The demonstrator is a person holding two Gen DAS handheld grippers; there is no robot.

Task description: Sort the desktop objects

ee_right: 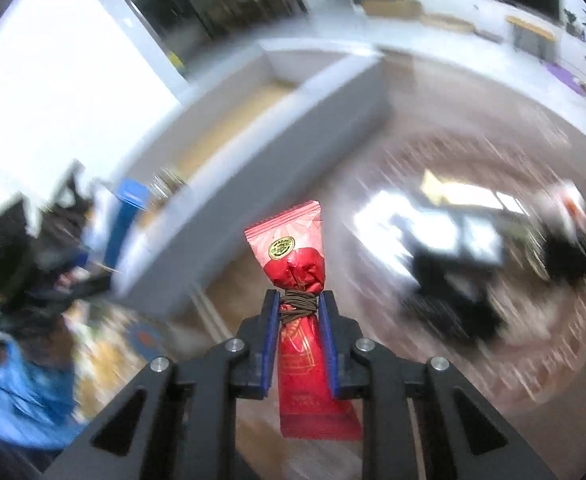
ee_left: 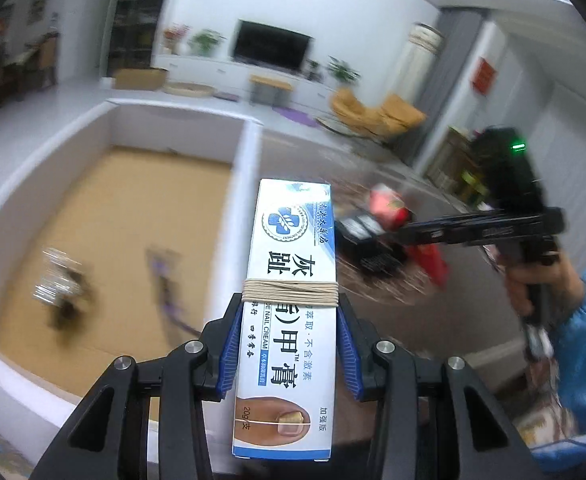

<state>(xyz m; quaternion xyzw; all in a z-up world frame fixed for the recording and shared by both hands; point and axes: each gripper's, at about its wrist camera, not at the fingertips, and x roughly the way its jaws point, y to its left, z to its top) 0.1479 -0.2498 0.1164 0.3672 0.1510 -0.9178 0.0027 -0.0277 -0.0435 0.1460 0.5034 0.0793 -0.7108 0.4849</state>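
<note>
Cream box: we hold it in the left gripper, whose blue pads press on both long sides; a rubber band wraps it just ahead of the pads.
Box axis: its length runs straight out along the fingers, far end pointing away from us.
Box against the tray: it hangs over the tray's near-right wall, with the brown tray floor lying to its left.
Red packet: we clamp it in the right gripper, jaws fully closed on its waist, where a dark band is wound.
Packet axis: also in line with the fingers, its top end forward.
Packet against the tray: clear of the tray, over the patterned table, with the tray wall to its left.
Nearer hand: we judge the left, since its box already overlaps the wall.
In the tray: two blurred small things, too smeared to name.
On the table: dark and white things, blurred.
Next move, our guess: carry the box leftward over the tray floor and release.
</note>
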